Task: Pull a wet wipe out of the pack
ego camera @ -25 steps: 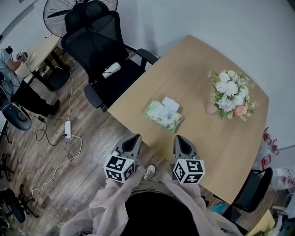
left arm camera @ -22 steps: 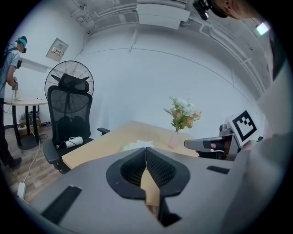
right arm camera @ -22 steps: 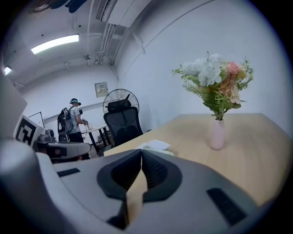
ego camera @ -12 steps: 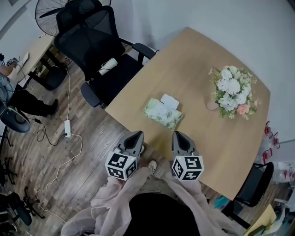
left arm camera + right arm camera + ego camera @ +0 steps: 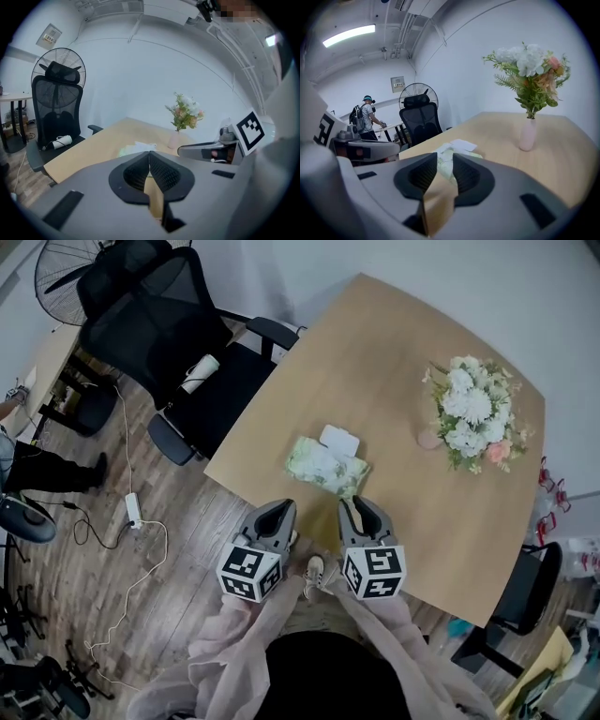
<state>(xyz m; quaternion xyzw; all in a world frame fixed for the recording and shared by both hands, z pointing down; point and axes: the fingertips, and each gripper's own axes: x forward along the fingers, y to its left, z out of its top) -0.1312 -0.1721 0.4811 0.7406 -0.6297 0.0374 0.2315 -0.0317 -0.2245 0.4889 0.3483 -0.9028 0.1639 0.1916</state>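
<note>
The wet wipe pack (image 5: 324,468) is pale green with a floral print and lies near the table's front edge, its white flap (image 5: 339,440) lifted open at the back. Both grippers hover just short of that edge, apart from the pack. My left gripper (image 5: 277,510) has its jaws shut tip to tip with nothing in them (image 5: 149,153). My right gripper (image 5: 356,505) has its jaws opening; nothing is gripped, and the pack (image 5: 449,151) shows ahead through the gap (image 5: 444,160).
A pink vase of white and pink flowers (image 5: 469,418) stands at the table's right. The wooden table (image 5: 394,352) has a black office chair (image 5: 178,343) at its left with a white roll on the seat. Cables and a power strip (image 5: 131,512) lie on the floor.
Both grippers have moved forward toward the table's edge and the pack. The right gripper's jaws, closed before, now stand apart.
</note>
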